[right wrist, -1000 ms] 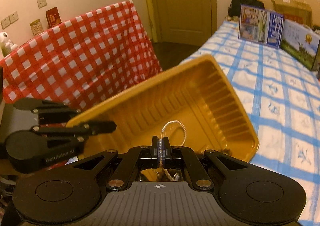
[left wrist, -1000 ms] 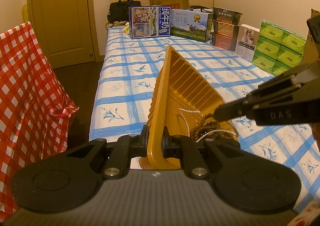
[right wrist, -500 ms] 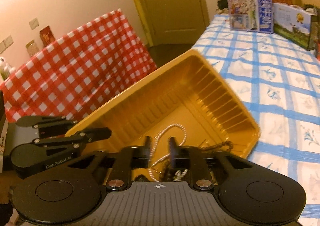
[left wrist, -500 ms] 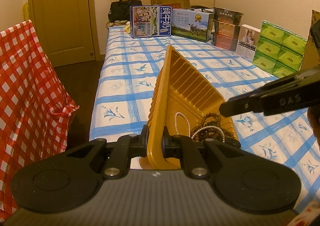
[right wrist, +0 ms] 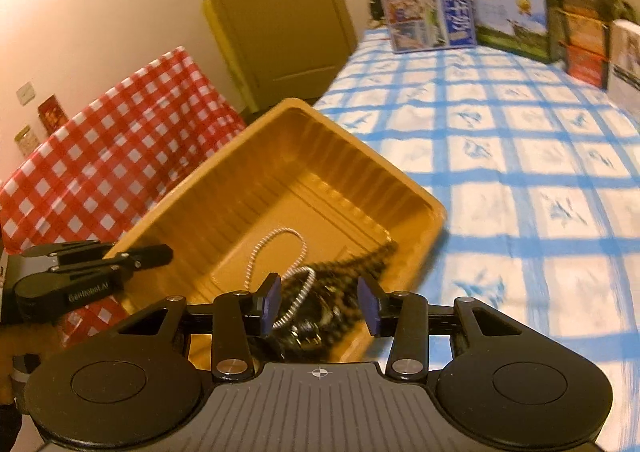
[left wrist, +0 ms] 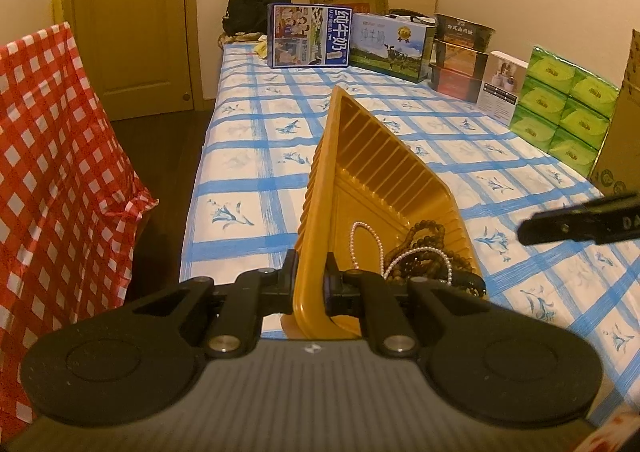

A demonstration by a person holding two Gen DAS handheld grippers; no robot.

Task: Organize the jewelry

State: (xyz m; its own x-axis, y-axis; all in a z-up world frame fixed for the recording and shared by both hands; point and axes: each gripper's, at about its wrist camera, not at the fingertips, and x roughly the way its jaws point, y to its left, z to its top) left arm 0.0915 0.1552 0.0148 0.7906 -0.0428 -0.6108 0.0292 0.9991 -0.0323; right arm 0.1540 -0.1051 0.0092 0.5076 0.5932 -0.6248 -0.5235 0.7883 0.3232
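My left gripper (left wrist: 311,276) is shut on the near rim of a yellow plastic tray (left wrist: 372,167) and holds it tilted above the bed. In the tray lie a white pearl necklace (left wrist: 362,242) and dark brown bead strands (left wrist: 426,242). In the right wrist view the tray (right wrist: 224,219) holds the pearl necklace (right wrist: 264,248) and dark beads (right wrist: 352,264). My right gripper (right wrist: 319,306) is open and empty, just above the tray's near corner. It shows in the left wrist view (left wrist: 580,219) at the right.
The bed (left wrist: 256,171) has a blue-checked white sheet. Boxes (left wrist: 310,35) and green packs (left wrist: 564,99) line its far and right sides. A red-checked cloth (left wrist: 52,155) hangs to the left, with a door (left wrist: 132,19) behind.
My right gripper opened and let go of the pearl necklace, which dropped into the tray. It then pulled back to the right, away from the tray. The left gripper stayed put.
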